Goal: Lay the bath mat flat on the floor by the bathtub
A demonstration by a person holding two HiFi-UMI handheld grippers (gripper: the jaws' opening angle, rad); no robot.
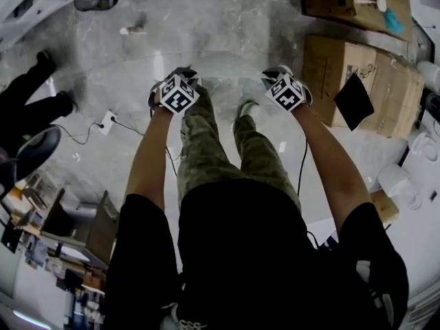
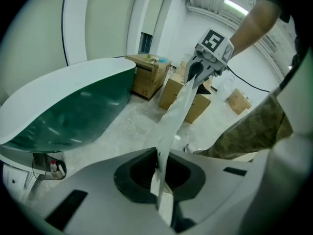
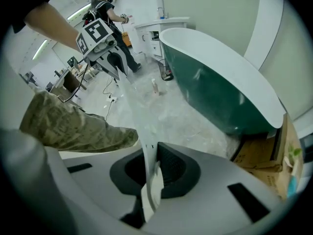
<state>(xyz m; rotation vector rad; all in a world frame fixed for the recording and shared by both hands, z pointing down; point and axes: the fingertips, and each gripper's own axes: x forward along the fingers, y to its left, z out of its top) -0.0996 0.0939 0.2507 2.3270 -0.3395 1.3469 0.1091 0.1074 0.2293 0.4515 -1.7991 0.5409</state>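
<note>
The thin, translucent bath mat stretches between left tongs and right tongs, both pinching it.

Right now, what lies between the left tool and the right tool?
The bath mat, a pale sheet stretched from the left tool to the right tool, both shut on its edge; both gripper views show it.
</note>
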